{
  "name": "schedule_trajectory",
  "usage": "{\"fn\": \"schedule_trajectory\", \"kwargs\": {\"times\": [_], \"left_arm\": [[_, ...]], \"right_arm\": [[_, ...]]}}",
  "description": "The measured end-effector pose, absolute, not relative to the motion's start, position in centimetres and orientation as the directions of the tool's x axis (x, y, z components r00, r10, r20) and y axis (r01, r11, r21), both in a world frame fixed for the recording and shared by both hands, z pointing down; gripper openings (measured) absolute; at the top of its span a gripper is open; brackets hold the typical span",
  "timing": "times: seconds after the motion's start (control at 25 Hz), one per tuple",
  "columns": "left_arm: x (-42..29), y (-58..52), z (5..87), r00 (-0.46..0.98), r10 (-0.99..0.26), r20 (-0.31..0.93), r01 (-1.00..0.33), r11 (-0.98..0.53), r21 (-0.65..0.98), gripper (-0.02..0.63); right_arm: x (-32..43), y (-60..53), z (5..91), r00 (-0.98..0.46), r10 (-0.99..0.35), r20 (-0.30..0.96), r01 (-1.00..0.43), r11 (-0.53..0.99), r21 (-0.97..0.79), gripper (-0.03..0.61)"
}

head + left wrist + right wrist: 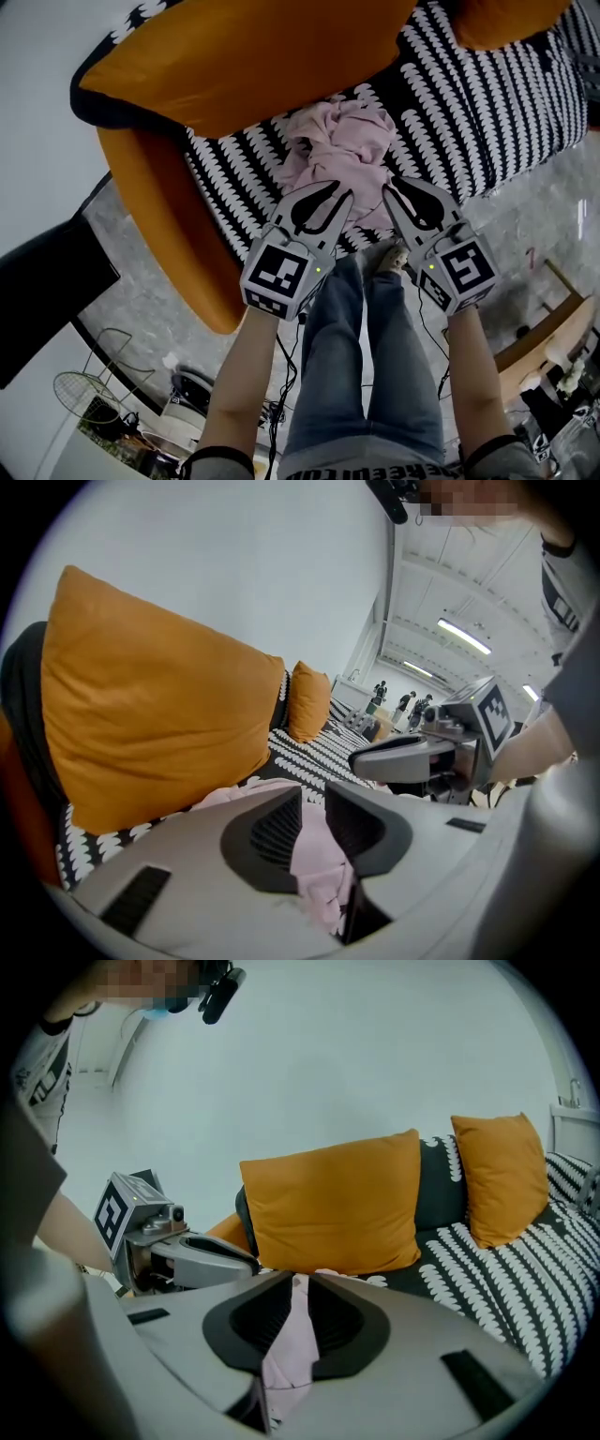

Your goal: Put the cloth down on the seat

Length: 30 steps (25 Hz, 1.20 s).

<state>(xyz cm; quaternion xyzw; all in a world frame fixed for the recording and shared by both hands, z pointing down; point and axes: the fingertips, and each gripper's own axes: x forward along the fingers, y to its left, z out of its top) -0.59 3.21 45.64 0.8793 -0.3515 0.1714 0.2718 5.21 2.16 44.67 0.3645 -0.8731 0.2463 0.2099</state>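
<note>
Head view, looking down: a crumpled pink cloth (342, 141) lies on the black-and-white patterned sofa seat (469, 112), just below a big orange cushion (253, 56). The left gripper (339, 192) and the right gripper (389, 187) both reach into the near edge of the cloth, side by side. The person's jeans (366, 356) show beneath them.

Left gripper view: the left gripper (314, 794) has its jaws partly closed, with a thick fold of the pink cloth (314, 855) filling the gap and pinched between the ribbed pads. The orange cushion (150, 714) stands to the left, a second orange cushion (307, 700) farther along the sofa. The right gripper (403, 757) shows close by on the right.

Right gripper view: the right gripper (300, 1281) has its jaws nearly together, gripping a thin strip of the pink cloth (292, 1344). Behind are the orange cushion (333, 1204), the second orange cushion (502, 1176) and the sofa seat (506, 1269). The left gripper (202, 1251) is on the left.
</note>
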Motion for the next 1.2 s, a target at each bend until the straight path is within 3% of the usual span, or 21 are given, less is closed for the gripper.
{"fn": "schedule_trajectory", "kwargs": {"times": [0.12,0.32,1.2], "left_arm": [[-0.6,3.4,45.2,0.691,-0.529,0.493,-0.713,-0.609,0.348,0.099],[-1.0,3.1,43.9,0.682,-0.548,0.484,-0.723,-0.604,0.335,0.017],[1.8,4.3,30.7,0.71,-0.585,0.393,-0.697,-0.665,0.269,0.017]], "right_arm": [[5.2,1.9,43.8,-0.639,-0.552,0.536,-0.748,0.61,-0.262,-0.003],[4.7,1.7,42.6,-0.646,-0.554,0.525,-0.741,0.619,-0.259,-0.006],[3.8,3.2,30.3,-0.701,-0.568,0.431,-0.699,0.668,-0.256,-0.006]]}}
